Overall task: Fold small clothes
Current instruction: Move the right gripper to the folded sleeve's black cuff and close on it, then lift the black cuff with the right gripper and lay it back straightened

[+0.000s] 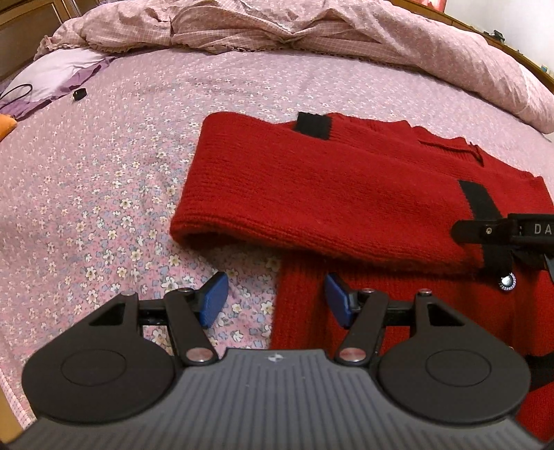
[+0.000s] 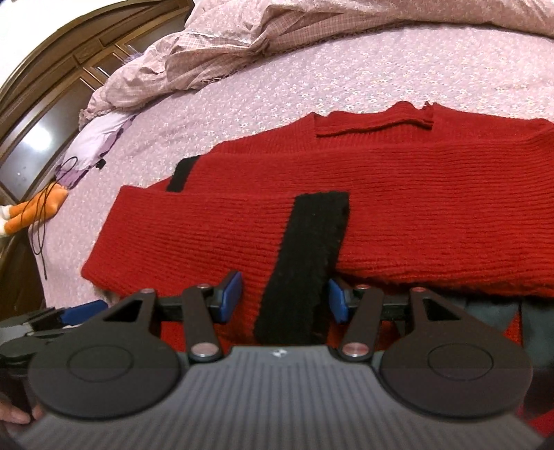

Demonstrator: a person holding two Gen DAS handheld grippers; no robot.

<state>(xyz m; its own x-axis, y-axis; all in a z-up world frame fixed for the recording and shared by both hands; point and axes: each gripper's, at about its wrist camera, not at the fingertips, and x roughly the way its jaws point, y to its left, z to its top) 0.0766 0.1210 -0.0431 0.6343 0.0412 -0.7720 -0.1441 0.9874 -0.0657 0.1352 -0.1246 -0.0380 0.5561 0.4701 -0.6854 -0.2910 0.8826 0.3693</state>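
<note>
A red knit sweater [image 1: 311, 187] with black bands lies flat on the flowered bedsheet [image 1: 104, 173], one sleeve folded across its body. My left gripper [image 1: 277, 301] hangs open over the sweater's near left edge, with sheet and red knit below the gap and nothing pinched. In the right wrist view, the sleeve's black cuff [image 2: 304, 259] runs between the blue pads [image 2: 230, 296] of my right gripper [image 2: 284, 297], which stands open around it. The right gripper [image 1: 502, 232] also shows at the right edge of the left wrist view, low over that cuff.
A rumpled pink quilt [image 1: 311, 27] is heaped along the far side of the bed. At the left lie a lilac cloth [image 1: 52, 76] with a black cord, an orange plush toy [image 2: 34, 207] and a small black object [image 1: 79, 94]. A wooden cabinet [image 2: 41, 114] stands beyond.
</note>
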